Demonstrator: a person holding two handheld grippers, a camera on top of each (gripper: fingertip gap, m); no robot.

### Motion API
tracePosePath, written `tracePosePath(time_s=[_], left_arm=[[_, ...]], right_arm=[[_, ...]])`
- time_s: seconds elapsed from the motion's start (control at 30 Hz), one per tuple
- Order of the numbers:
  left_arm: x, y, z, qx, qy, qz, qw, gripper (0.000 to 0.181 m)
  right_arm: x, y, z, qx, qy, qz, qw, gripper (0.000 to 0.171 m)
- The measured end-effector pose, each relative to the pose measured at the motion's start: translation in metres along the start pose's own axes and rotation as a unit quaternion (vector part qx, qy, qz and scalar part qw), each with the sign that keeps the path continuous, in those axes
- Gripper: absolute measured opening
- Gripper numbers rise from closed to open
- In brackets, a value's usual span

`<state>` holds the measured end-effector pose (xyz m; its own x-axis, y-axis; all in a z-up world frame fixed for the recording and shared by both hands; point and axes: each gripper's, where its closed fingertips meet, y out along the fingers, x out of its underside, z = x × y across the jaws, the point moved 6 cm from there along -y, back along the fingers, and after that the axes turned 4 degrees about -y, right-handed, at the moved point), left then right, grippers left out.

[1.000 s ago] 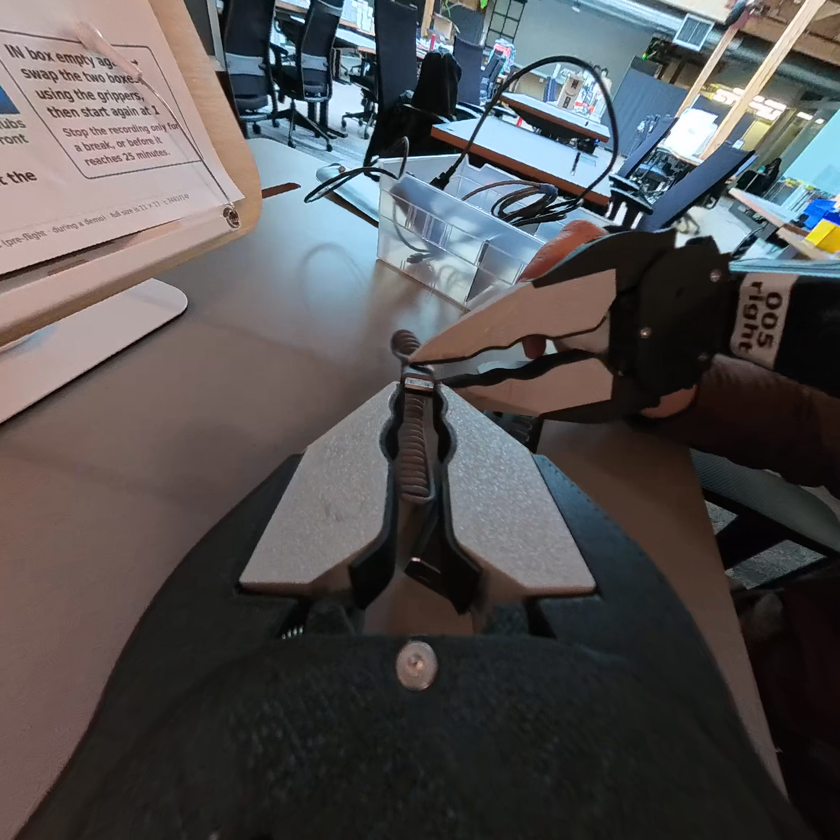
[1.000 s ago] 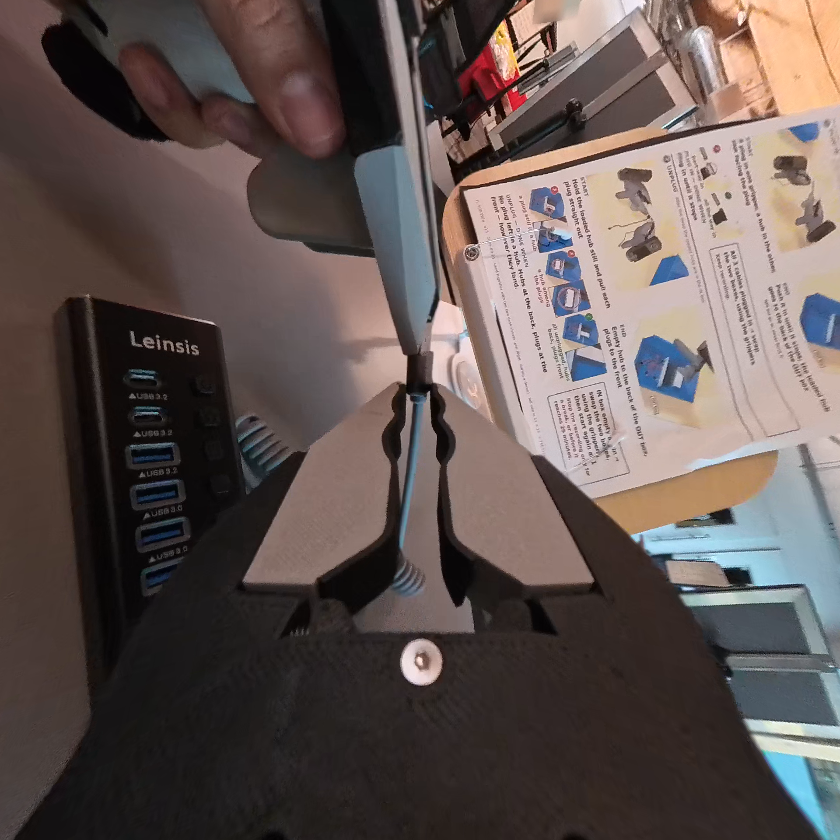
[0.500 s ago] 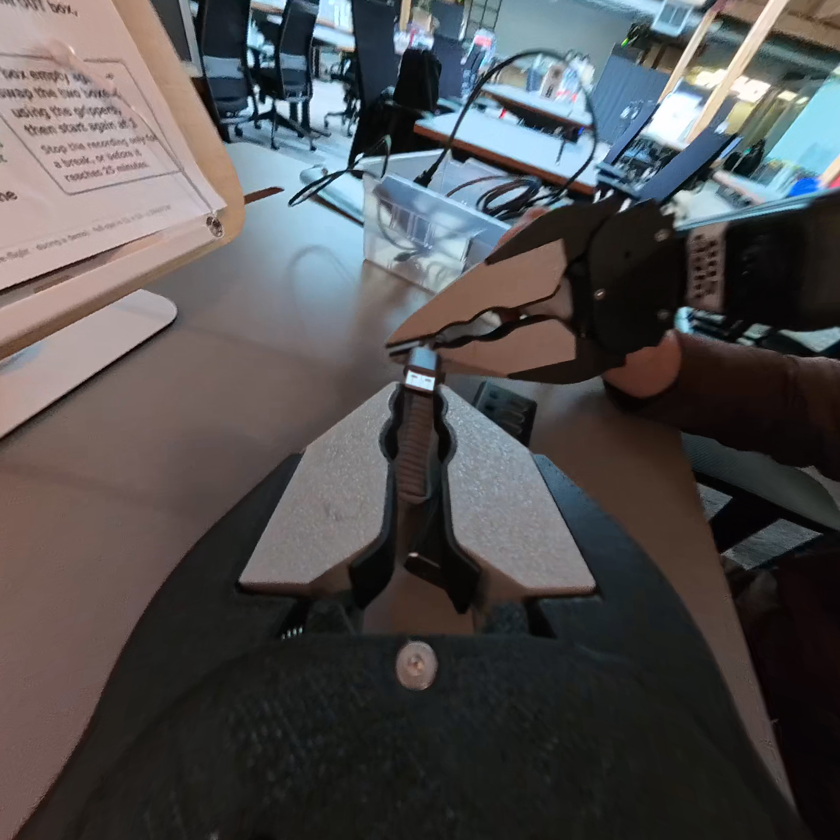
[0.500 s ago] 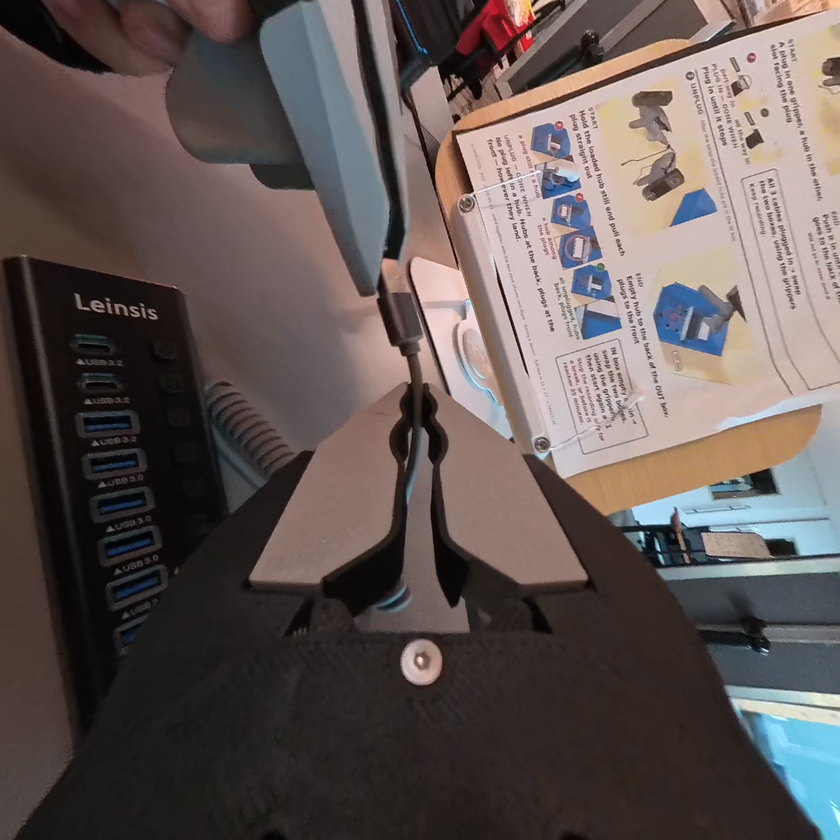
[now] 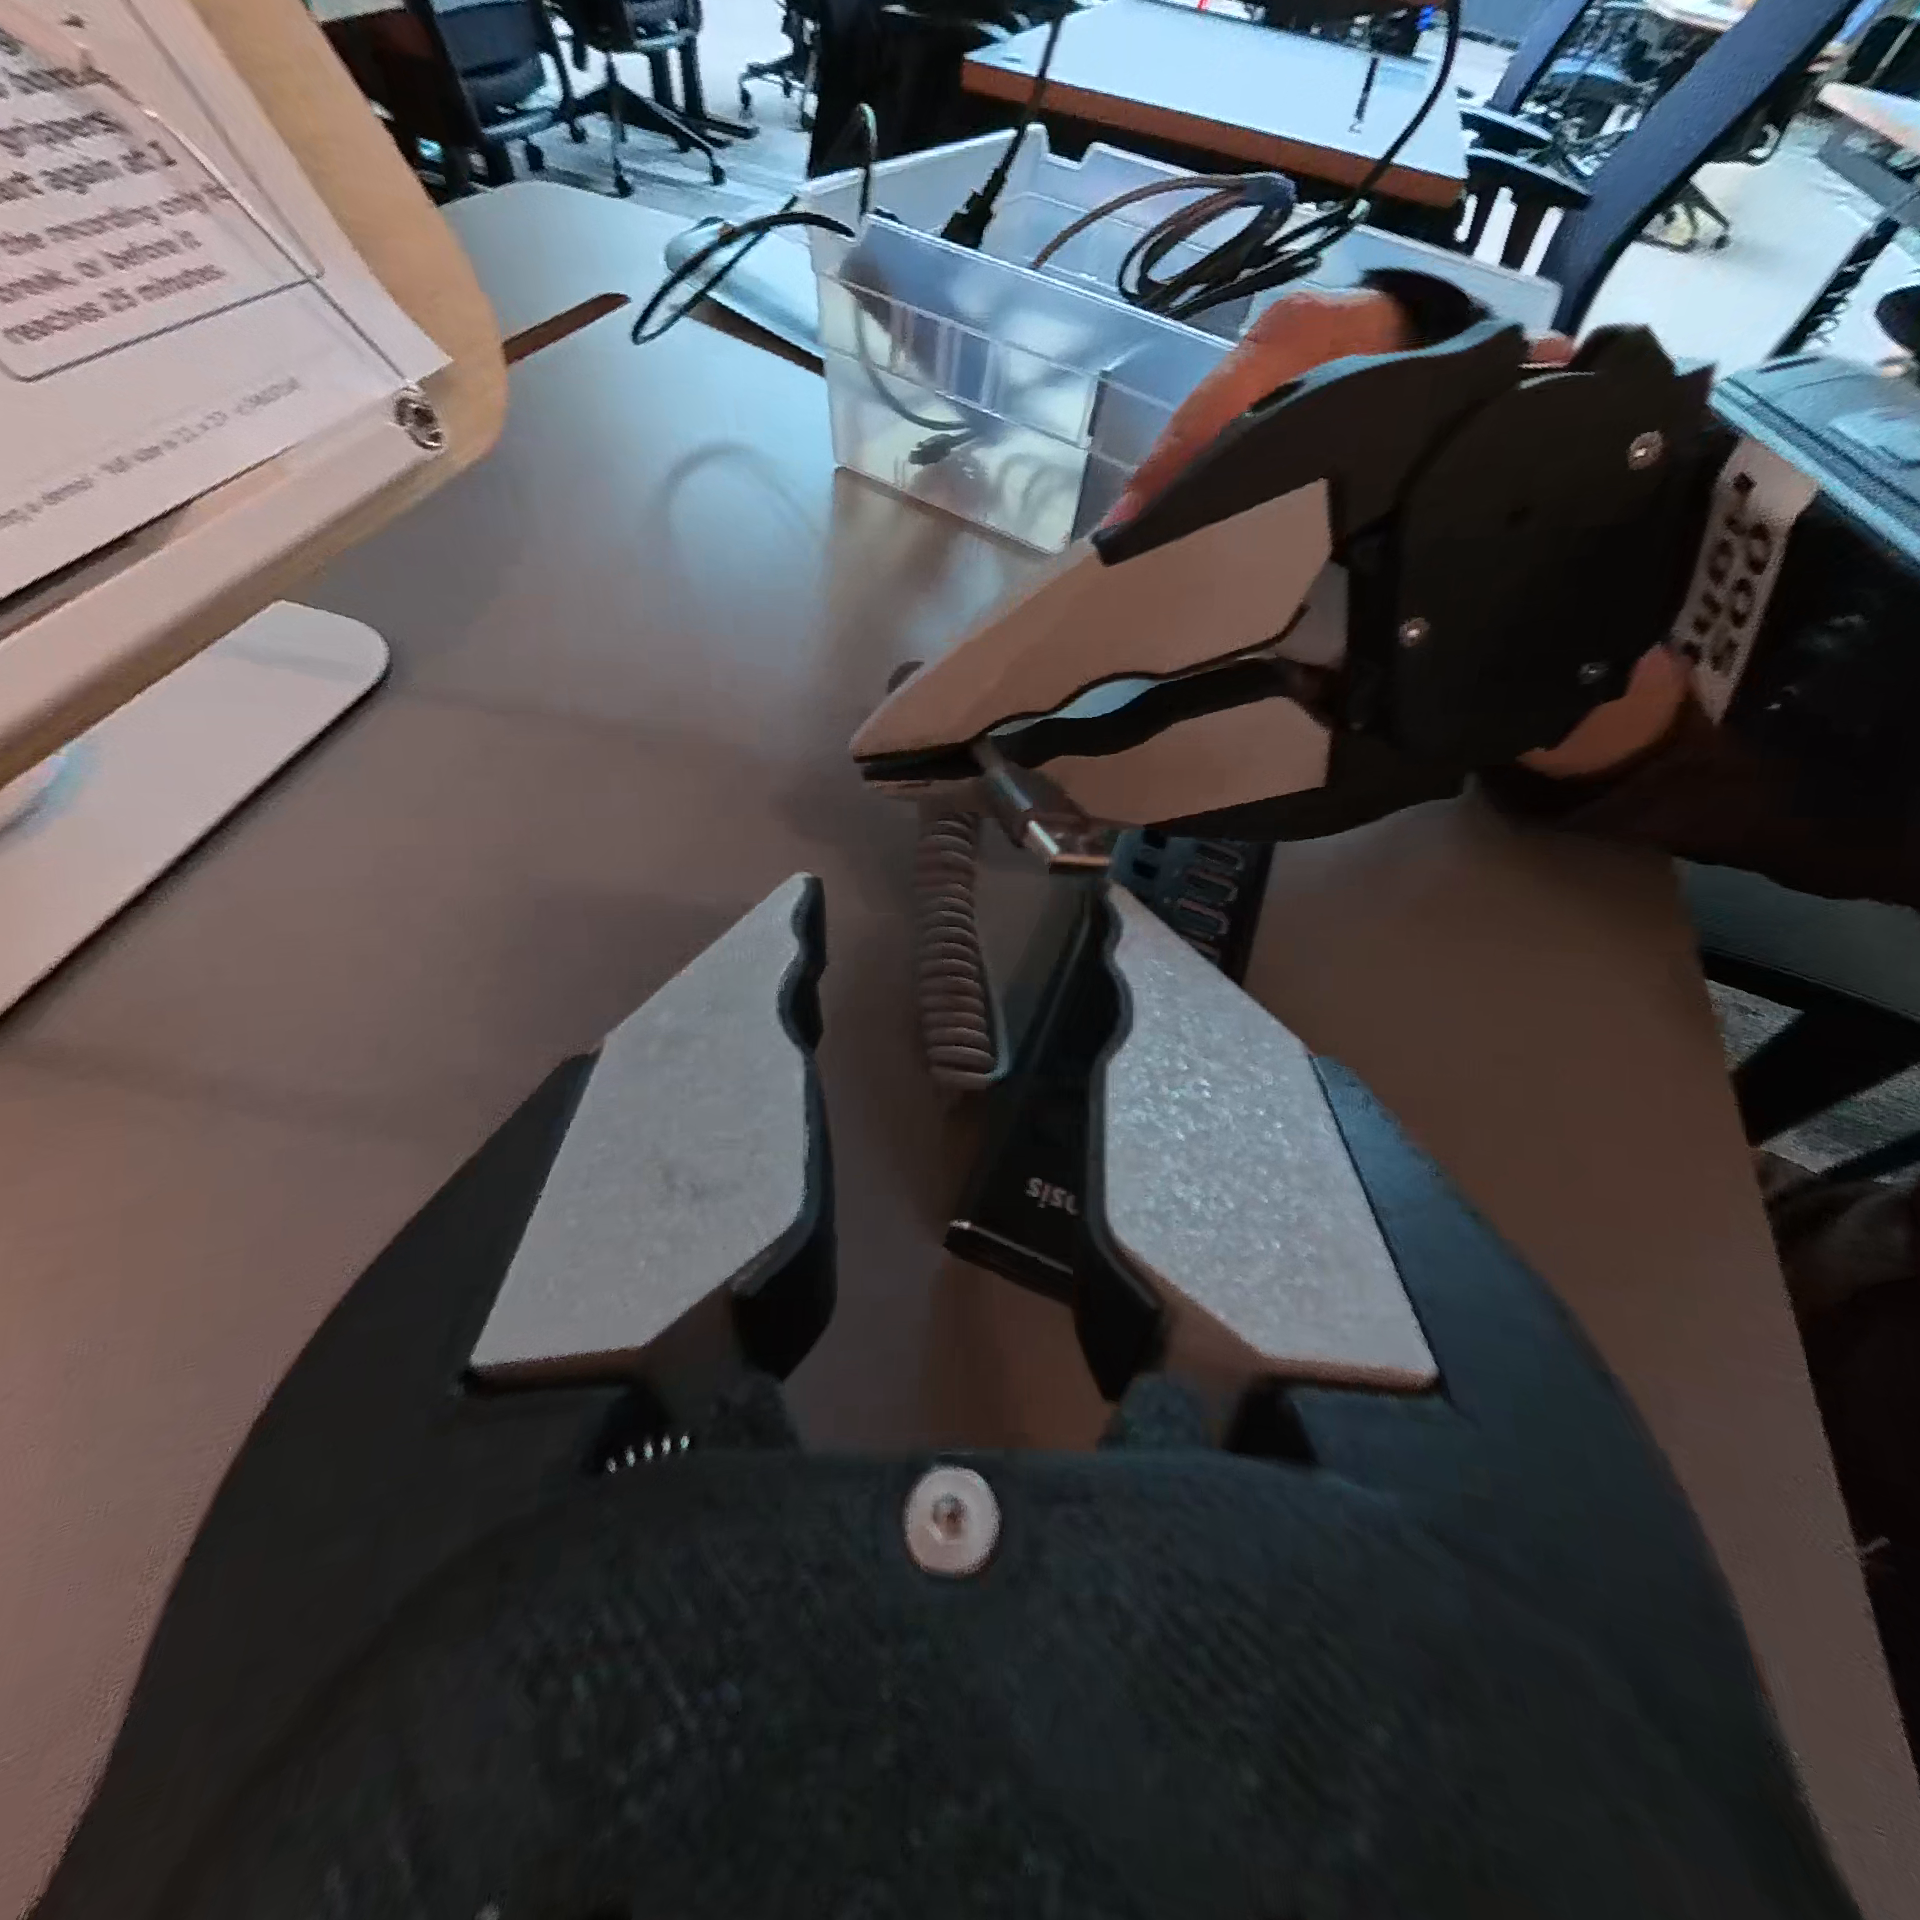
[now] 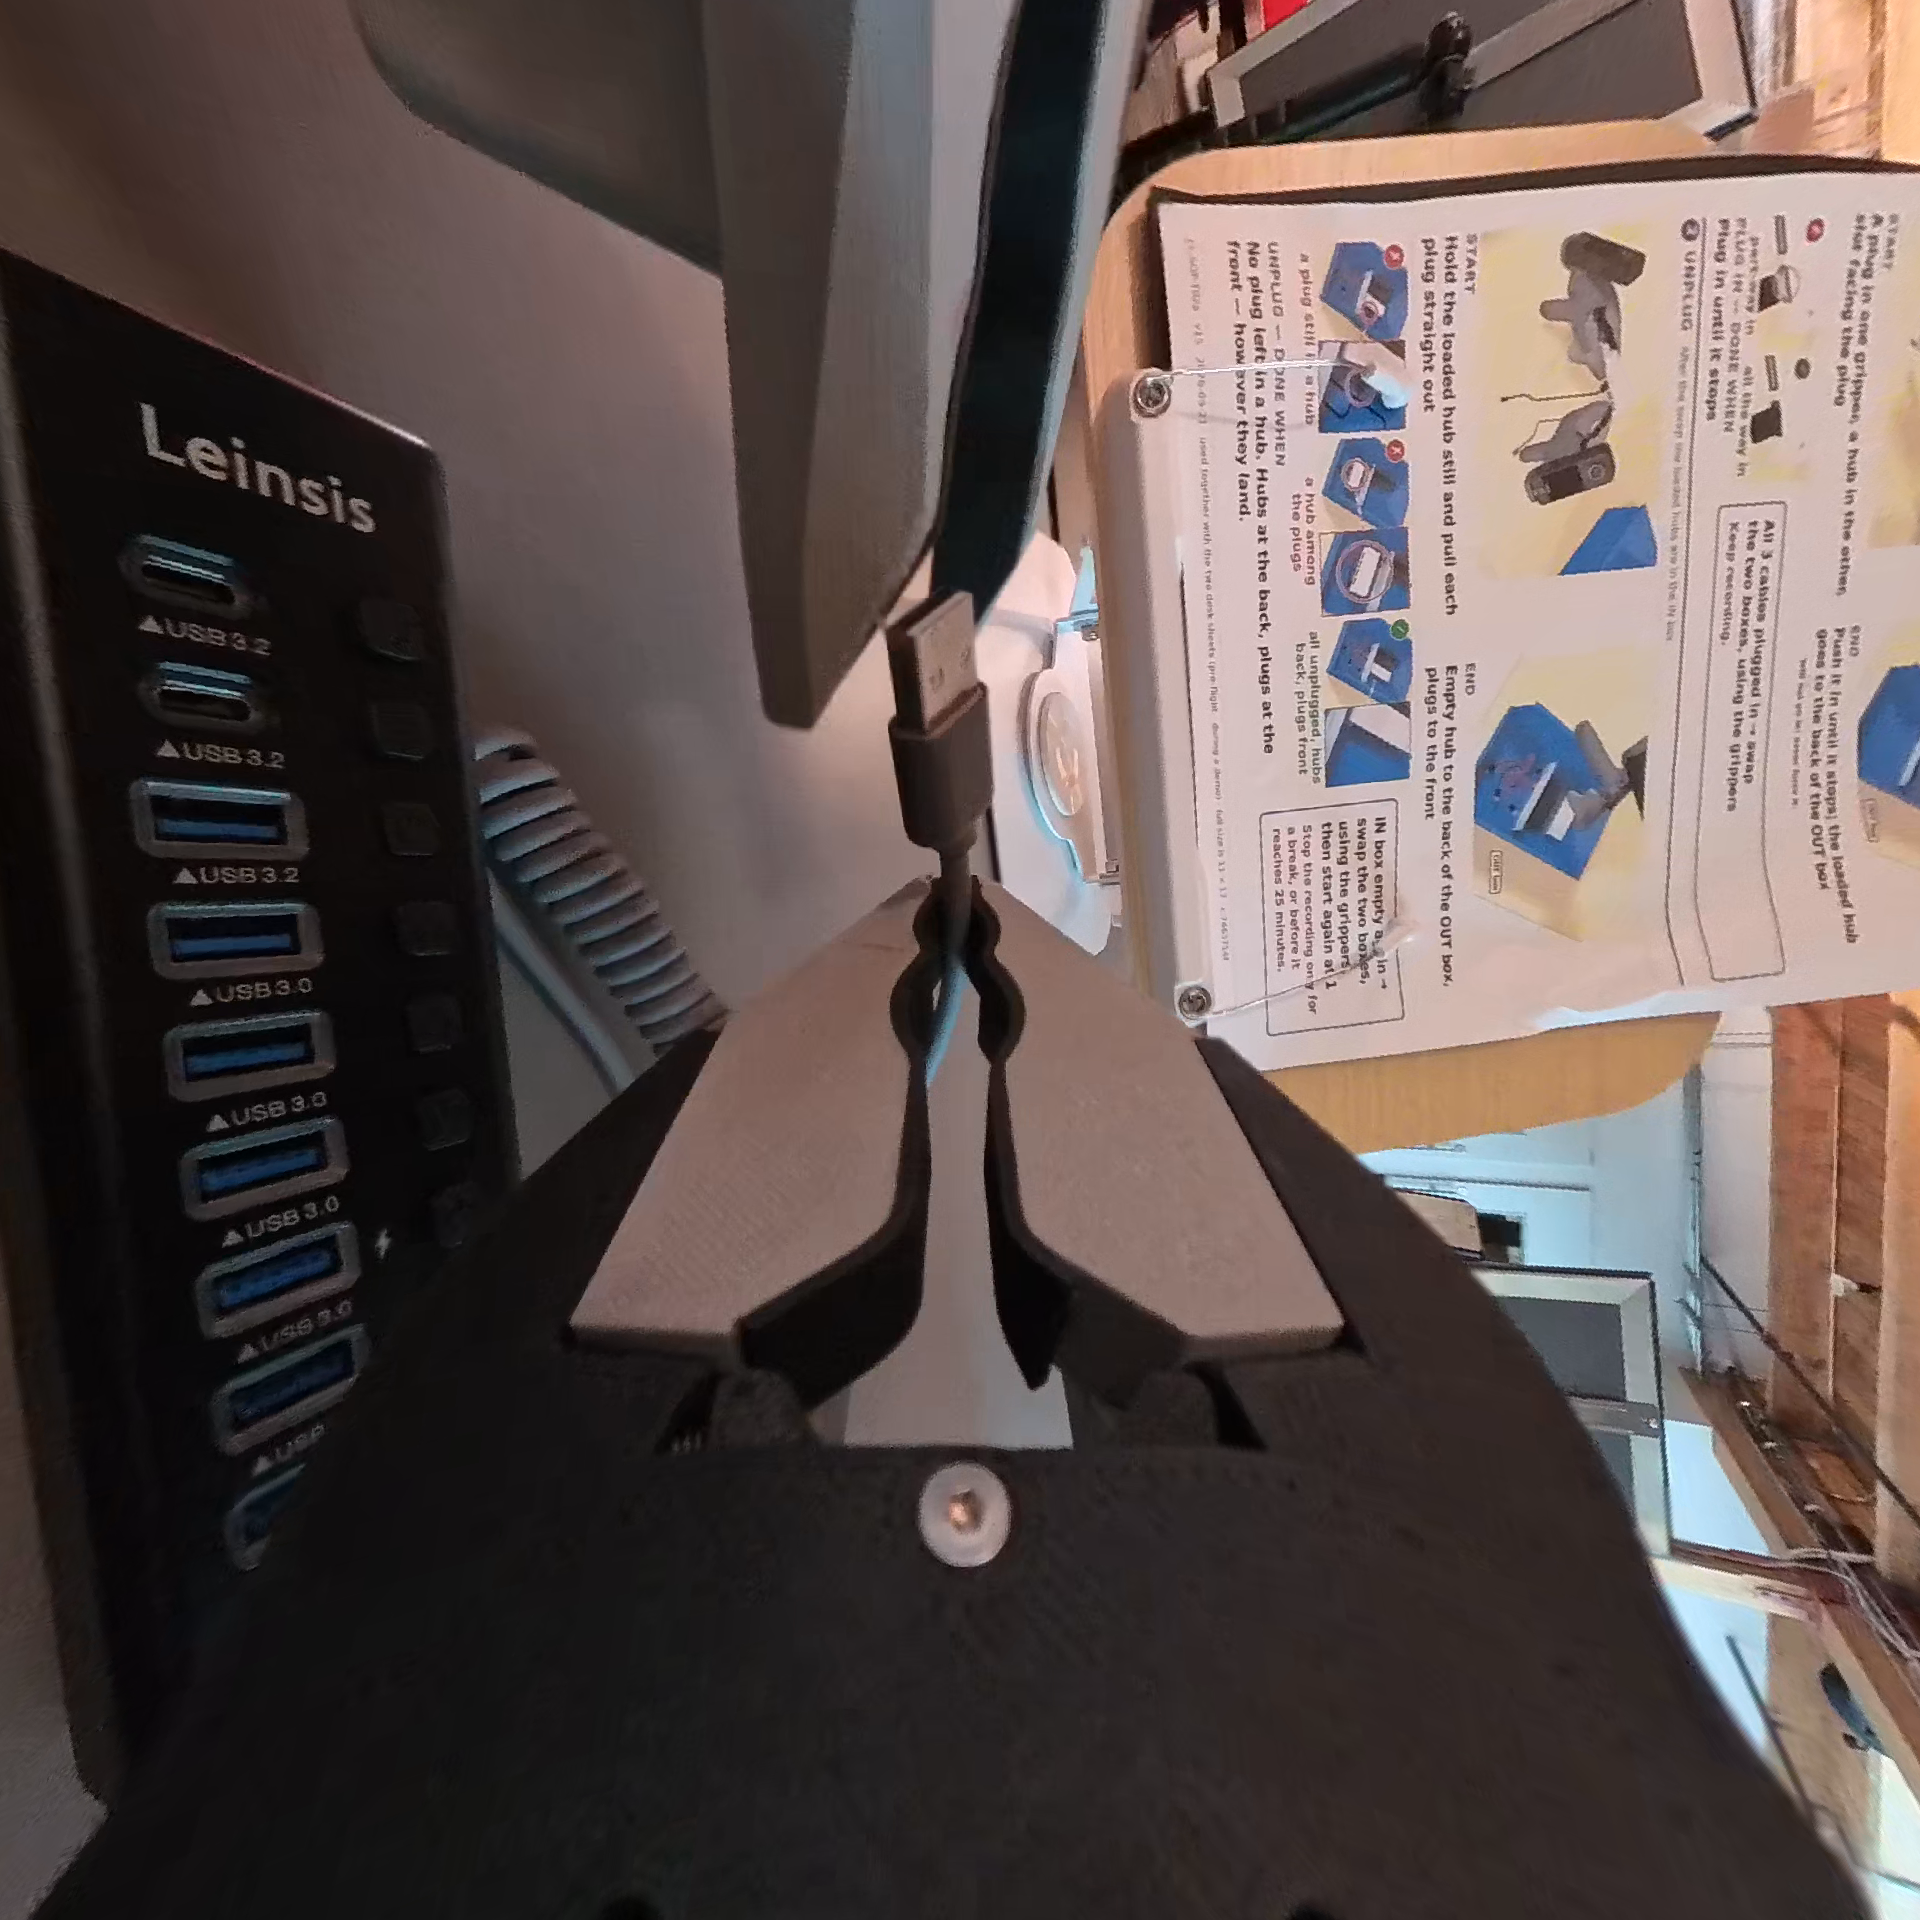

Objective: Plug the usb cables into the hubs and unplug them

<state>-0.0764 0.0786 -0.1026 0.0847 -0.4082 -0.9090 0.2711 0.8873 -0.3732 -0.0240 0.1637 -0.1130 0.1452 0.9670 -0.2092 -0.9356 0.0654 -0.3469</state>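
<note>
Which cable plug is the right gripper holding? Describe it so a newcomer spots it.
Start at the black USB hub lying on the brown table. Above it, the right gripper pinches a thin cable whose dark plug juts past its tips, unlike the grey coiled cable alongside.

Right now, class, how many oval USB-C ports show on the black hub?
2. Both head the port row on the black hub: the first USB-C port, the second USB-C port just below. The right tongs cover the row's lower end, so more may be hidden.
</note>
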Motion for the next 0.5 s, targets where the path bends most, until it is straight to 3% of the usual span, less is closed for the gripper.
tracePosePath(time_s=[0.17,0.33,0.5], left_arm=[[0.0021,0.0065,0.0068,0.015,0.002,-0.009,1.0,0.049],[0.0042,0.0103,0.0051,-0.01,0.01,-0.012,1.0,0.014],[0.0028,0.0079,0.0057,-0.012,0.017,-0.01,1.0,0.013]], right_arm=[[-0.0028,0.0016,-0.004,0.004,-0.019,-0.011,1.0,0.0],[-0.0072,0.0004,-0.0054,0.01,-0.032,-0.011,0.999,0.0],[-0.0086,0.0003,-0.0063,0.009,-0.033,-0.007,0.999,0.0]])
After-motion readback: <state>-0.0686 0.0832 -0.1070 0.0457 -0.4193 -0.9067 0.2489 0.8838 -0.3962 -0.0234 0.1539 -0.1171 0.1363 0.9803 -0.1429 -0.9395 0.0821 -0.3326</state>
